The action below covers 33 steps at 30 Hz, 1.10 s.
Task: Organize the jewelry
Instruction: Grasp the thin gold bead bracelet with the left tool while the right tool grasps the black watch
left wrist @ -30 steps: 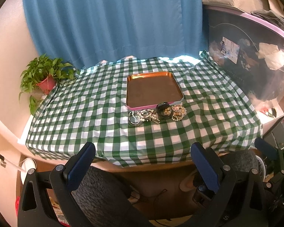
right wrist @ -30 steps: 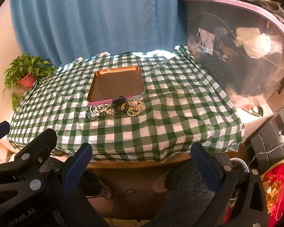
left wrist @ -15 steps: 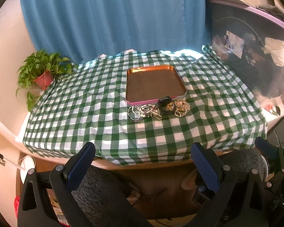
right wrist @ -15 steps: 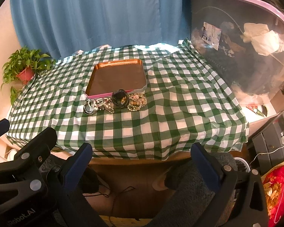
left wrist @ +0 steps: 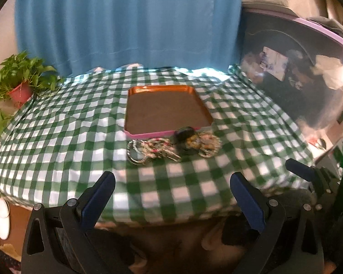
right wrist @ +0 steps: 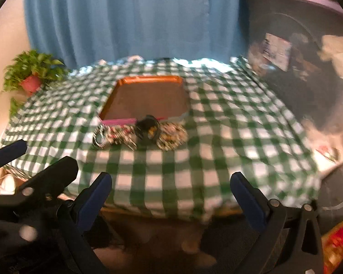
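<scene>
A row of jewelry [left wrist: 173,145] lies on the green checked tablecloth [left wrist: 57,137], just in front of a copper tray with a pink rim [left wrist: 164,111]: silver rings at the left, a dark round piece [left wrist: 186,134] in the middle, beaded bracelets at the right. The right wrist view shows the same jewelry [right wrist: 139,134] and tray [right wrist: 146,98], blurred. My left gripper [left wrist: 171,196] hangs open over the table's near edge, well short of the jewelry. My right gripper [right wrist: 170,196] is open too, with nothing between its fingers.
A potted plant [left wrist: 20,84] stands at the table's far left corner. A blue curtain [left wrist: 125,22] hangs behind. A large dark container with a purple rim [left wrist: 297,73] borders the table's right side. The left gripper's black frame [right wrist: 34,182] shows at the right view's lower left.
Both grippers have moved forward toward the table; the jewelry and tray appear larger and nearer. Both stay open. Nothing on the table has moved.
</scene>
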Each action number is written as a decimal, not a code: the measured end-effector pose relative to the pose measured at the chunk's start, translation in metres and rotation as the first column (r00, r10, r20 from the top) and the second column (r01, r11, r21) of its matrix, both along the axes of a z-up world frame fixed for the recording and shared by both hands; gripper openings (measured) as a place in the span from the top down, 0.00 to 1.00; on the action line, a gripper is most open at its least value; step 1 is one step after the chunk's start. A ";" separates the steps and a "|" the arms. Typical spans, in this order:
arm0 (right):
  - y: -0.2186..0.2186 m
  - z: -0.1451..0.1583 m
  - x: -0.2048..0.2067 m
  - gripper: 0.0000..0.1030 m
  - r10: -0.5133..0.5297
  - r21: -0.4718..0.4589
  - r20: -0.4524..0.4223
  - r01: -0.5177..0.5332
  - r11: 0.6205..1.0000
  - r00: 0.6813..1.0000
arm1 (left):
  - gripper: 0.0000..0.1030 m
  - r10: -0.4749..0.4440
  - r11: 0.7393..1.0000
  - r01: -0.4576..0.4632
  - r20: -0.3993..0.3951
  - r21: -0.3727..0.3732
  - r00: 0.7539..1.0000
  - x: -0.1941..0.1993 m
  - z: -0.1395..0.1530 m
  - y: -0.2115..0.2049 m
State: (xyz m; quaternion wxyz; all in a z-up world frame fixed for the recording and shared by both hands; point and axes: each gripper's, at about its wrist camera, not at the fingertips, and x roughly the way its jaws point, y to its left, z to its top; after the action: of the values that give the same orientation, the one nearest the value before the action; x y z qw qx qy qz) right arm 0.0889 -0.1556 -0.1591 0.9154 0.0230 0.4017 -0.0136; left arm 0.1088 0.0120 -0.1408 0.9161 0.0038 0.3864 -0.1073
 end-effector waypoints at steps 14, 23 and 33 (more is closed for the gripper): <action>-0.046 -0.066 0.116 0.68 0.164 0.157 -0.040 -0.156 0.975 0.986 | 0.66 0.059 0.997 -0.068 -0.262 -0.023 0.963 0.159 -0.114 0.063; -0.024 -0.091 0.159 0.78 0.277 0.266 -0.092 -0.245 0.932 0.956 | 0.81 -0.054 0.999 0.051 -0.269 -0.019 0.962 0.180 -0.137 0.041; 0.002 -0.095 0.178 0.80 0.315 0.156 -0.126 -0.295 0.943 0.941 | 0.96 -0.045 0.998 0.032 -0.256 -0.054 0.966 0.184 -0.134 0.054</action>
State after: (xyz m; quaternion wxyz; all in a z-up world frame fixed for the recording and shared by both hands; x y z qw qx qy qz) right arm 0.2670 -0.1540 -0.2537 0.8701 0.0209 0.4677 0.1542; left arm 0.2925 0.0661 -0.2745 0.8557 -0.0254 0.4991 -0.1344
